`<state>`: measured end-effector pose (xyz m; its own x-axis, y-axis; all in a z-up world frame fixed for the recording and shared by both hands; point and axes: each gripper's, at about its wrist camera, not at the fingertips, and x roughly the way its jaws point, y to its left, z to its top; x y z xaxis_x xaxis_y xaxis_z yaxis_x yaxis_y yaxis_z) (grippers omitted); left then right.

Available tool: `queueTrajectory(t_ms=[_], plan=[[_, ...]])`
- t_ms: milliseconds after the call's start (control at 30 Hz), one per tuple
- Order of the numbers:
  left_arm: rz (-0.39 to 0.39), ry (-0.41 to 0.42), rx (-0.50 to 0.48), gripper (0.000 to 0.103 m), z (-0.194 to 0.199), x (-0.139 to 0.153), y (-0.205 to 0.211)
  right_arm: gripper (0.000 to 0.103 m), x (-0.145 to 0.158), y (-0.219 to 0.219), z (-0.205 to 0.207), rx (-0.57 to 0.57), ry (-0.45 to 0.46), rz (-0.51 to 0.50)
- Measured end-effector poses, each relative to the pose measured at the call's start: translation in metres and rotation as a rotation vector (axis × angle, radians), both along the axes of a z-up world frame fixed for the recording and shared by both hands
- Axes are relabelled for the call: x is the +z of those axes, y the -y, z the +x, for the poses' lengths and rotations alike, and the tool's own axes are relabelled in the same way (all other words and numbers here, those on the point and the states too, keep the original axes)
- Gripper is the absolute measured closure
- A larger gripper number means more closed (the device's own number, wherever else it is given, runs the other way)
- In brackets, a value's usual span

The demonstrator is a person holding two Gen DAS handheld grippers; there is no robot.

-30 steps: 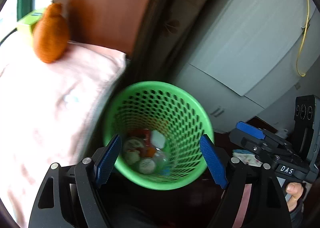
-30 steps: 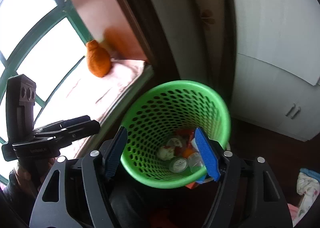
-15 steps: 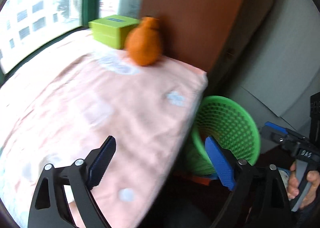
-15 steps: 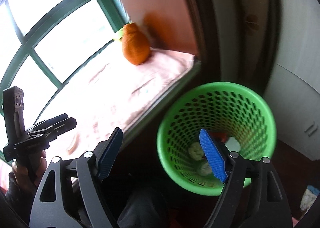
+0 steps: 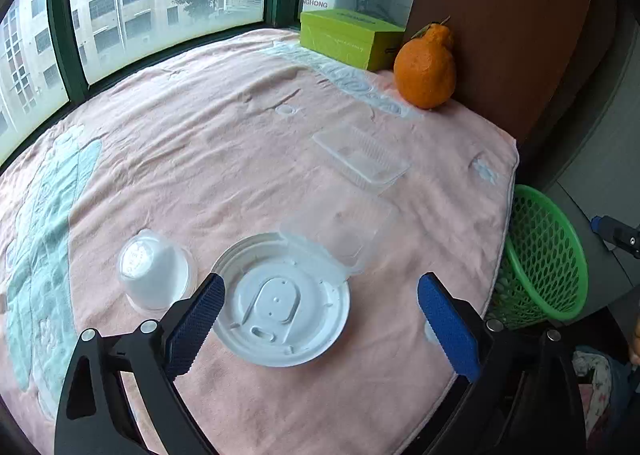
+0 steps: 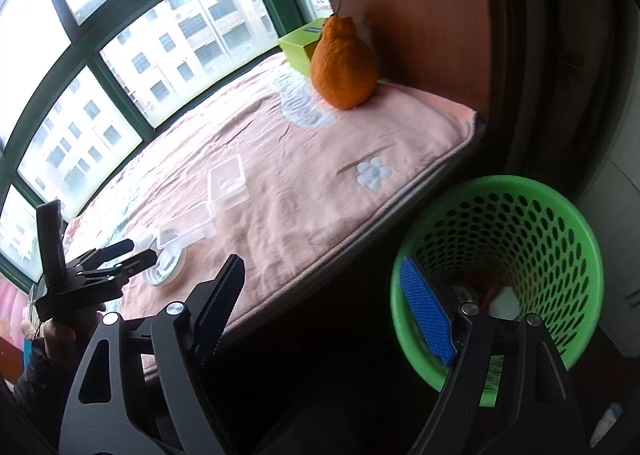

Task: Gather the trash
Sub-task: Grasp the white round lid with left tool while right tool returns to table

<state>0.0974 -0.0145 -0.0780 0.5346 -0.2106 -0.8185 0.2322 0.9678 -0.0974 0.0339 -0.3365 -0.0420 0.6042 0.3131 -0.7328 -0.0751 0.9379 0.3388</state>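
On the pink blanket [image 5: 224, 159] lie a round white plastic lid [image 5: 280, 307], an upturned white cup [image 5: 154, 271] to its left and a clear hinged clamshell box [image 5: 352, 191] behind it. My left gripper [image 5: 320, 319] is open and empty, just above the near side of the lid. The green mesh basket [image 5: 548, 255] stands on the floor off the blanket's right edge. My right gripper [image 6: 324, 311] is open and empty, beside the basket [image 6: 520, 223], which holds some trash. The left gripper [image 6: 132, 251] shows there over the lid [image 6: 168, 267].
An orange fruit [image 5: 426, 71] and a green box [image 5: 348, 39] sit at the far corner by a brown panel. Windows with green frames [image 5: 60, 31] run along the back. White cabinets [image 6: 616, 247] stand behind the basket.
Both grippers have swung left, away from over the basket. The left one has moved over the blanket to the lid and cup. Both stay open.
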Motion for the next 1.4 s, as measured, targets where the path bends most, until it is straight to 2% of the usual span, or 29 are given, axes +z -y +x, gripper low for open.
queueTrajectory(t_ms=[167, 433, 933, 1067, 1400], plan=[[0.047, -0.041, -0.001, 0.009, 0.009, -0.021, -0.013, 0.023, -0.004, -0.022, 0.008, 0.044, -0.016, -0.003], [0.047, -0.081, -0.039, 0.008, 0.018, -0.040, -0.018, 0.023, -0.008, -0.055, 0.017, 0.111, -0.037, -0.014], [0.057, -0.066, -0.060, 0.008, 0.022, -0.045, -0.015, 0.023, -0.011, -0.099, 0.028, 0.202, -0.048, -0.022], [0.043, -0.061, -0.056, 0.012, 0.019, -0.046, -0.018, 0.023, -0.013, -0.105, 0.030, 0.214, -0.056, -0.021], [0.053, -0.042, -0.048, 0.013, -0.004, -0.026, -0.037, 0.023, -0.016, -0.123, 0.039, 0.244, -0.063, 0.003]])
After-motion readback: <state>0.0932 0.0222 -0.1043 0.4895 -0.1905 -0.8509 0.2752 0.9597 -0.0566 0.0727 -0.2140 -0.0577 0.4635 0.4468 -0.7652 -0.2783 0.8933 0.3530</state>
